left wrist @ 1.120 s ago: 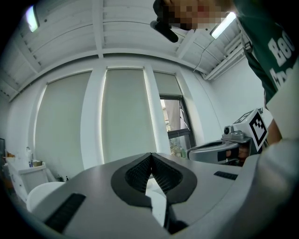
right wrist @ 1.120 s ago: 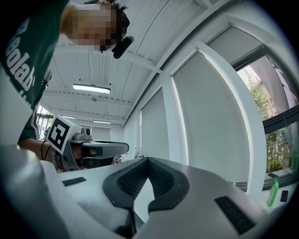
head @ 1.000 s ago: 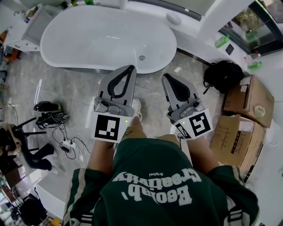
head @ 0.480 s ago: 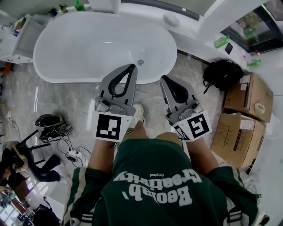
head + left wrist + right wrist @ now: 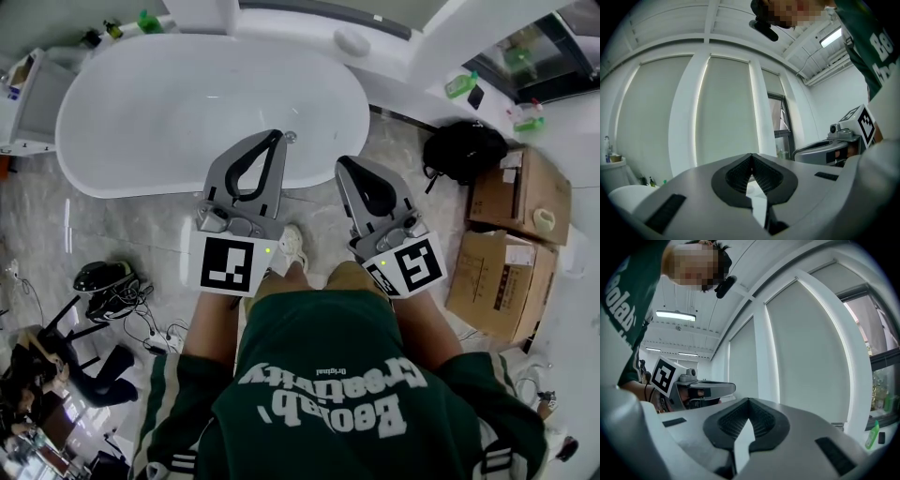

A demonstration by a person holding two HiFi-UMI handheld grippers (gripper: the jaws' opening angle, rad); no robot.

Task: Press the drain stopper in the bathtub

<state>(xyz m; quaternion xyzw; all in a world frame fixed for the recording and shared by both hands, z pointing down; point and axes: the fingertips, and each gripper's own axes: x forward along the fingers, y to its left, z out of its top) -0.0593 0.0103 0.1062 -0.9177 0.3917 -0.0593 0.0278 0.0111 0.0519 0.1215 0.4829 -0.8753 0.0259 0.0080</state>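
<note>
1. Bathtub (image 5: 169, 112): white, oval, lying across the head view from 10 to 12 o'clock on a grey marble floor (image 5: 141, 234).
2. Person (image 5: 328, 394): green shirt, standing at 6 o'clock, facing the tub. One shoe (image 5: 292, 246) shows between the two grippers.
3. Boxes (image 5: 511, 244): two cardboard boxes stacked side by side at 3 o'clock.
4. Backpack (image 5: 464, 155): black, on the floor at 2 o'clock, just beside the boxes.
5. Black gear (image 5: 105, 281) with cables: on the floor at 9 o'clock.
6. Left gripper (image 5: 277, 137): held at centre, pointing to 12 o'clock. Jaws are closed tip to tip with nothing between them. Its tip reaches over the near rim of the tub. Its own view faces tall window panels (image 5: 722, 112).
7. Right gripper (image 5: 343, 163): held just beside the left one at its 3 o'clock, also pointing to 12 o'clock. Jaws are closed tip to tip and empty. Its tip stops short of the tub, over the floor.
8. Bottles (image 5: 459, 84): green, on the ledge at 1 o'clock.
9. Drain stopper (image 5: 292, 137): small, round, metal, in the tub floor near the tub's 5 o'clock end. In the head view it sits right at the left gripper tip, at its 3 o'clock. Contact cannot be determined.
</note>
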